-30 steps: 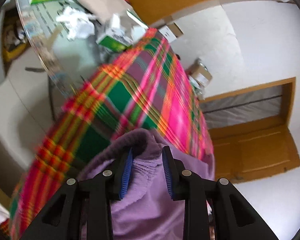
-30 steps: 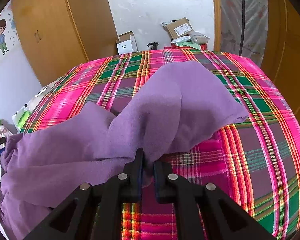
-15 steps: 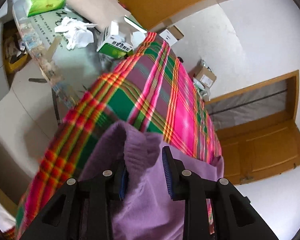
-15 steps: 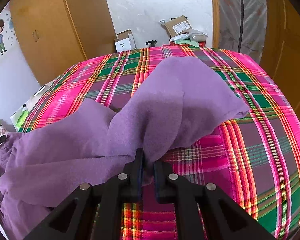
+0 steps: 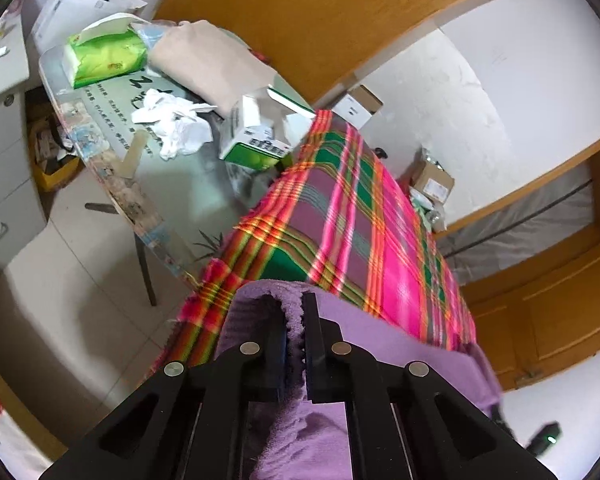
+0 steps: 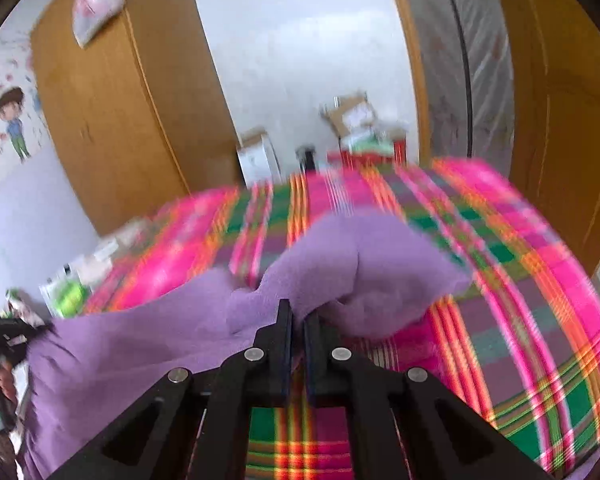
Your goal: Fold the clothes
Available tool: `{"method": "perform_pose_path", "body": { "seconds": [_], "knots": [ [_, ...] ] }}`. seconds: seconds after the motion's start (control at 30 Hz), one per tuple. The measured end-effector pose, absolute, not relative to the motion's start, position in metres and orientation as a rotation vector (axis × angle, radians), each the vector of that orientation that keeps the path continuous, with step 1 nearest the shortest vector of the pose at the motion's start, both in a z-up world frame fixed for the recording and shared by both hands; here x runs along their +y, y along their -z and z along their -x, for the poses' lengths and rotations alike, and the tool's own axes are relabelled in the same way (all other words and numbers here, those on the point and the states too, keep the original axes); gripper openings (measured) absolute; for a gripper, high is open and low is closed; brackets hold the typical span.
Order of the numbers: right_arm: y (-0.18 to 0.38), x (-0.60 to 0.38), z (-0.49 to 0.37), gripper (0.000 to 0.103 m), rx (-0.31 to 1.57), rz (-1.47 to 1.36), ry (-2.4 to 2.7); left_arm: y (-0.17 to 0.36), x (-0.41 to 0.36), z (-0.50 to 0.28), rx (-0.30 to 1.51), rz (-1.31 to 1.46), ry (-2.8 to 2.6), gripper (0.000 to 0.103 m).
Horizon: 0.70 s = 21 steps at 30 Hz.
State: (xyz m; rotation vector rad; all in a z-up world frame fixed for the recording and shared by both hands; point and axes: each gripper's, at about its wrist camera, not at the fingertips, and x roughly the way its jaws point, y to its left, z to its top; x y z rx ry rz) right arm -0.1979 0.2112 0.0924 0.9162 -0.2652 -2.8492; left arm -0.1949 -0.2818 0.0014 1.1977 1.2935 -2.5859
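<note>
Purple garment (image 6: 148,344) is lying bunched and unfolded across the plaid-covered bed (image 6: 540,320), both the left hand-held gripper (image 5: 296,320) and right hand-held gripper (image 6: 296,320) clenching its edges at lower centre, so folding is looking unfinished.

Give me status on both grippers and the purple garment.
Left gripper shut on purple garment. Right gripper shut on it too. Garment half-lifted over plaid cloth. Nothing blocking.

Garment (image 6: 148,344) lying on the cloth-covered table (image 6: 540,320), one edge clamped in the left gripper (image 5: 295,304), another in the right gripper (image 6: 296,312). Boxes (image 6: 352,116) behind the table; a cluttered side table (image 5: 180,184) to its left.
</note>
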Motion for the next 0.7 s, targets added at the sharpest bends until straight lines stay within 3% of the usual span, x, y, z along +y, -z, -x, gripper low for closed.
{"method": "perform_pose_path", "body": {
  "seconds": [0.13,0.47,0.6,0.7],
  "knots": [
    [-0.102,0.196,0.202,0.005,-0.164,-0.874,2.880,0.005,-0.286,0.198,1.290,-1.210,2.560,0.006],
    [-0.043,0.193,0.246,0.006,-0.159,-1.267,2.746,0.016,-0.292,0.202,1.285,-1.247,2.524,0.006],
    [-0.052,0.200,0.227,0.023,-0.144,-1.253,2.714,0.006,-0.288,0.192,1.246,-1.262,2.549,0.011],
    [-0.057,0.208,0.204,0.024,-0.119,-1.227,2.666,-0.002,-0.289,0.176,1.251,-1.266,2.558,0.011]
  ]
}}
